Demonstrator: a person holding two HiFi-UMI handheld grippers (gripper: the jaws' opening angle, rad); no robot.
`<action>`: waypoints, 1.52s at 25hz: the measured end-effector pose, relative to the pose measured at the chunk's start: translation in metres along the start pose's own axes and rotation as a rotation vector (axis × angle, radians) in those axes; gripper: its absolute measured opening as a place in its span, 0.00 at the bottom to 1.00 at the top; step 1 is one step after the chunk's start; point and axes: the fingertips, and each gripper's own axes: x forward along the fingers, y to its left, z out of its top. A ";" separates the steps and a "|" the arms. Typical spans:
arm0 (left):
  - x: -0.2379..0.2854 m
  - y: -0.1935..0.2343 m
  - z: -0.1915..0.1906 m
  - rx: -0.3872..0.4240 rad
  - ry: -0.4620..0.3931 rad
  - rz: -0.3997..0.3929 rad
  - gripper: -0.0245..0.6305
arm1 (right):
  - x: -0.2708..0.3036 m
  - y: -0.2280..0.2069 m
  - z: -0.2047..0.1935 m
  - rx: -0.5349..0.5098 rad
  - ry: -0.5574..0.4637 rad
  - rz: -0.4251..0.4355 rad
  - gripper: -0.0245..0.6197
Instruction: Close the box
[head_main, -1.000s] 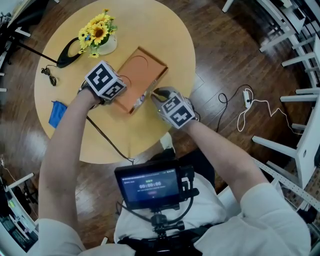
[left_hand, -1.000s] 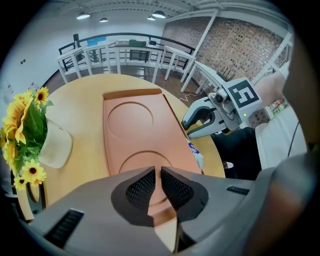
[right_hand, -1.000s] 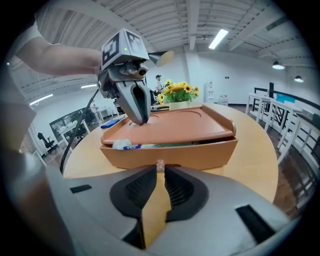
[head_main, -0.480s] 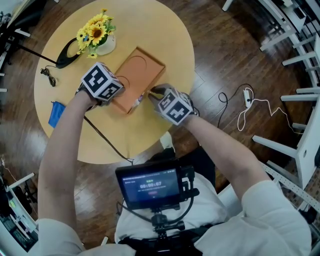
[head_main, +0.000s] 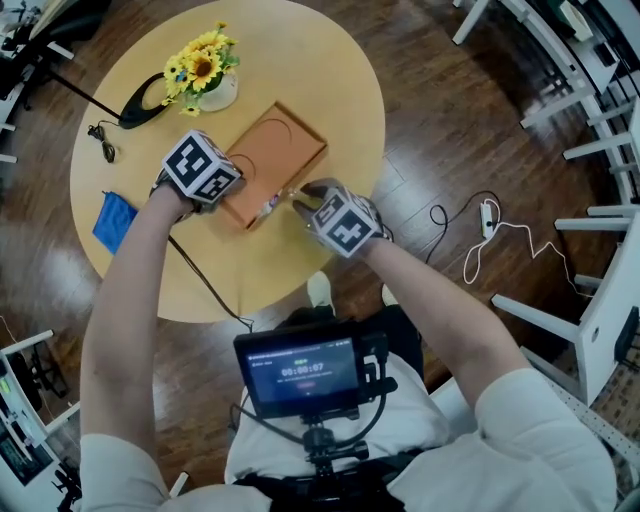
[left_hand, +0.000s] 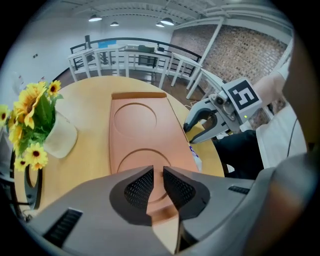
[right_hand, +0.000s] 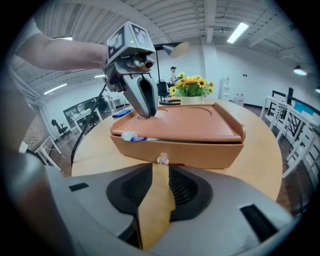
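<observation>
A flat orange box (head_main: 282, 148) lies on the round table (head_main: 330, 60), its lid down with two round recesses in it (left_hand: 134, 119). A small tube (right_hand: 131, 136) sticks out of the seam at the near side. My left gripper (left_hand: 157, 182) hovers over the lid's near corner. Its jaws are opening, with a narrow gap and nothing in it. My right gripper (right_hand: 159, 182) faces the box's side wall, just short of a small clear knob (right_hand: 161, 159). Those jaws are opening too, with nothing between them.
A white vase of sunflowers (head_main: 205, 72) stands behind the box, with a black object (head_main: 140, 103) and a cable (head_main: 100, 137) to its left. A blue cloth (head_main: 112, 220) lies near the table's left edge. White furniture (head_main: 590, 300) and a floor cable (head_main: 480, 225) are at the right.
Both grippers stay at the box, almost where they were. The head camera has shifted a little, so the table sits slightly differently in view. The box has not moved on the table.
</observation>
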 end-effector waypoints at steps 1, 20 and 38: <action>-0.003 0.000 0.002 -0.016 -0.011 0.031 0.13 | -0.006 0.001 -0.002 -0.012 0.003 0.011 0.20; -0.059 -0.212 -0.044 -0.897 -0.692 0.692 0.13 | -0.219 -0.051 -0.115 -0.028 -0.003 0.071 0.20; -0.023 -0.345 -0.052 -1.041 -0.694 0.758 0.13 | -0.279 -0.022 -0.145 -0.097 0.018 0.138 0.20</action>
